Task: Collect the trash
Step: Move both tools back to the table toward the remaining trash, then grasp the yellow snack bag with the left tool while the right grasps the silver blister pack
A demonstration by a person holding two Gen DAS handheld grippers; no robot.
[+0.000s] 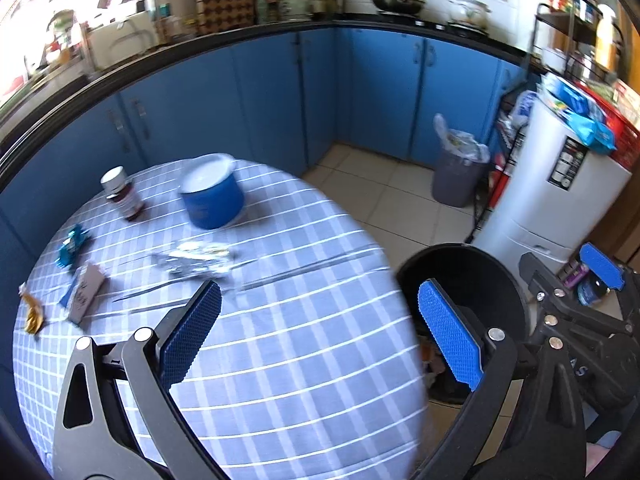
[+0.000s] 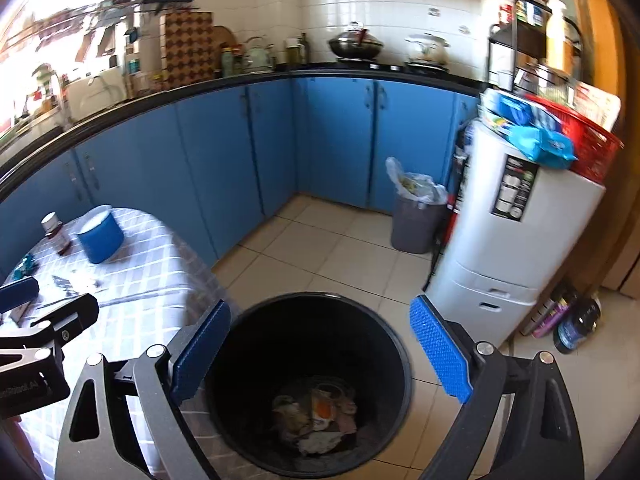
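A round table with a blue checked cloth (image 1: pixel 280 360) carries trash: a silver foil wrapper (image 1: pixel 196 258), a teal wrapper (image 1: pixel 72 246), a grey packet (image 1: pixel 84 292) and a gold wrapper (image 1: pixel 33 314). My left gripper (image 1: pixel 320 332) is open and empty above the table's near right part. A black bin (image 2: pixel 312 380) stands on the floor beside the table, with crumpled trash (image 2: pixel 320 412) at its bottom. My right gripper (image 2: pixel 320 356) is open and empty, right above the bin's mouth. The bin also shows in the left wrist view (image 1: pixel 464 280).
A blue tin with a white lid (image 1: pixel 212 196) and a dark jar (image 1: pixel 122 194) stand at the table's far side. Blue cabinets (image 2: pixel 224 152) run along the back. A grey lined bin (image 2: pixel 416 212) and a white drawer unit (image 2: pixel 508 248) stand at the right, bottles (image 2: pixel 572 320) beside it.
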